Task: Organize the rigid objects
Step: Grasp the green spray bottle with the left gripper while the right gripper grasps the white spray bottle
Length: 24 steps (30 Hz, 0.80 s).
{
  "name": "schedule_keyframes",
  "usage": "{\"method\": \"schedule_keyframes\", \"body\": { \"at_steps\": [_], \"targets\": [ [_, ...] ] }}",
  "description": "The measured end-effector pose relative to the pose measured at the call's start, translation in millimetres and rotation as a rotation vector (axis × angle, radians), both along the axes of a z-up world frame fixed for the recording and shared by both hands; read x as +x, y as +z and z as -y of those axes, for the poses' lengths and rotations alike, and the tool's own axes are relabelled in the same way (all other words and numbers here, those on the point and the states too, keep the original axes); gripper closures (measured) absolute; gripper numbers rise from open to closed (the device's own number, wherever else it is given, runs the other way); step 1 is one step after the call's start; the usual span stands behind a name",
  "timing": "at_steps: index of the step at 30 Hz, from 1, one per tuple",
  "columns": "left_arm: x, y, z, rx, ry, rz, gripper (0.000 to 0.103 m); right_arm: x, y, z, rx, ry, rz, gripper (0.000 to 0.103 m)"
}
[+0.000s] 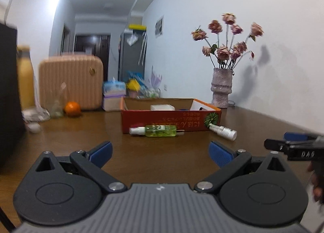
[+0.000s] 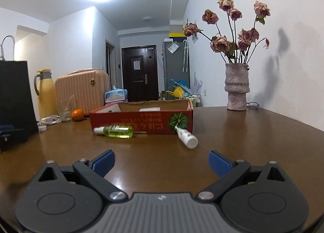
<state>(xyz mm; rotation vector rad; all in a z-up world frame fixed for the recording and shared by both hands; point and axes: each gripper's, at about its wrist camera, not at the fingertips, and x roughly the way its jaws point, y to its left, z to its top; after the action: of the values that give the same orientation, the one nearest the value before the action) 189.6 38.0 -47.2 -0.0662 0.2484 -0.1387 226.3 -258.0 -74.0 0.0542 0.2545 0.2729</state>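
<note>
A green spray bottle (image 1: pixel 157 130) (image 2: pixel 117 131) lies on its side on the brown table, against the front of a red cardboard box (image 1: pixel 170 118) (image 2: pixel 141 120). A white spray bottle (image 1: pixel 223 131) (image 2: pixel 186 138) lies at the box's right front corner. A white object (image 1: pixel 162 107) (image 2: pixel 149 109) sits inside the box. My left gripper (image 1: pixel 161 152) is open and empty, short of the green bottle. My right gripper (image 2: pixel 162 162) is open and empty, short of the white bottle; it also shows at the right edge of the left wrist view (image 1: pixel 291 144).
A vase of dried roses (image 1: pixel 221 87) (image 2: pixel 237 89) stands at the back right by the wall. At the back left are an orange (image 1: pixel 72 108) (image 2: pixel 77 114), a glass (image 2: pixel 65 109), a pink case (image 1: pixel 70 81) (image 2: pixel 82 89), a yellow jug (image 2: pixel 45 93) and a black bag (image 2: pixel 14 101).
</note>
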Motion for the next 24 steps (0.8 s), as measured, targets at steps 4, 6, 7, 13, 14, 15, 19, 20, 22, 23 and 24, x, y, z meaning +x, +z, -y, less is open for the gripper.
{"method": "schedule_keyframes", "body": {
  "at_steps": [4, 6, 7, 13, 14, 15, 19, 20, 22, 23, 24],
  "targets": [
    [79, 4, -9, -0.190, 0.003, -0.151, 0.000, 55, 13, 8, 0.004, 0.025, -0.037, 0.008],
    [124, 3, -10, -0.262, 0.049, -0.243, 0.000, 85, 19, 10, -0.019, 0.032, -0.071, 0.011],
    [143, 2, -9, -0.283, 0.090, -0.268, 0.000, 101, 20, 10, -0.038, 0.044, -0.089, 0.012],
    [240, -12, 1, -0.350, 0.294, -0.422, 0.000, 185, 7, 6, -0.121, 0.105, -0.224, 0.026],
    [249, -13, 1, -0.372, 0.326, -0.434, 0.000, 193, 5, 5, -0.114, 0.123, -0.240, 0.029],
    [256, -15, 2, -0.385, 0.346, -0.445, 0.000, 201, 3, 3, -0.116, 0.137, -0.258, 0.029],
    [277, -24, 11, -0.391, 0.407, -0.483, 0.003, 221, -2, -5, -0.149, 0.172, -0.275, 0.040],
    [278, -23, 14, -0.384, 0.433, -0.470, 0.003, 225, -3, -4, -0.143, 0.169, -0.271, 0.041],
    [278, -25, 17, -0.408, 0.459, -0.453, 0.004, 232, -5, 3, -0.093, 0.159, -0.269, 0.041],
    [280, -26, 17, -0.420, 0.469, -0.448, 0.005, 236, -6, 8, -0.059, 0.151, -0.276, 0.042],
    [279, -26, 18, -0.419, 0.491, -0.436, 0.009, 239, -8, 11, -0.037, 0.140, -0.289, 0.043]
  ]
}}
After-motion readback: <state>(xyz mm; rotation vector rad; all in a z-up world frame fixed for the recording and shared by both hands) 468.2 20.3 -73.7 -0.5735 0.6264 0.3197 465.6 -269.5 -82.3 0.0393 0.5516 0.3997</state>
